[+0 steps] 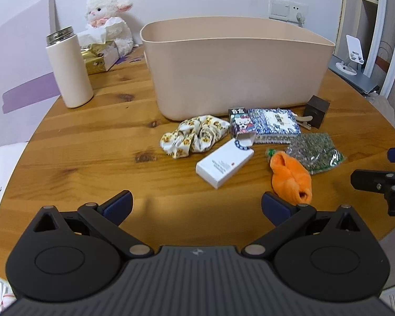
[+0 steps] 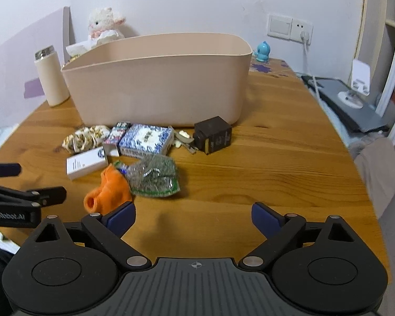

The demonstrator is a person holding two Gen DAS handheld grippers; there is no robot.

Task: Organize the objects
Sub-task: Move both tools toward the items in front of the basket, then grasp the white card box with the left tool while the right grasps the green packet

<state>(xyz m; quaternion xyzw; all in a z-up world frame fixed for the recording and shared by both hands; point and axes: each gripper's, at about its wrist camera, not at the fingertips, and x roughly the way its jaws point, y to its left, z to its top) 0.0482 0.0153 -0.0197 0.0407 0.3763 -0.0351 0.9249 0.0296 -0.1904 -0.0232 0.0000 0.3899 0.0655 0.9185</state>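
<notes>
Below both cameras lies a wooden table [image 1: 79,142] with a beige bin [image 1: 234,68] standing toward the back. My left gripper [image 1: 196,205] hovers over bare wood near the front edge, jaws spread wide, holding nothing. My right gripper [image 2: 193,217] hovers likewise, jaws wide and empty; the left view shows it at the far right edge.

Loose things lie in a cluster just in front of the bin, none inside it as far as I can see:
- a flowered scrunchie [image 1: 194,138], leftmost;
- a white box [image 1: 223,163], lying flat, near the scrunchie;
- a small cartoon carton [image 1: 241,123], its flap open, touching the white box;
- a blue-and-white patterned box [image 1: 275,122] beside the carton;
- an orange plush carrot [image 1: 291,175], nearest my left gripper;
- a clear bag of green bits [image 1: 316,152], touching the carrot;
- a dark cube [image 2: 213,134], at the right end, with a hair clip [image 2: 184,141] just beside it.

Left of the bin stands a white bottle [image 1: 69,68], upright. Behind it sit a tissue pack [image 1: 98,55] and a white plush lamb [image 1: 109,18].
</notes>
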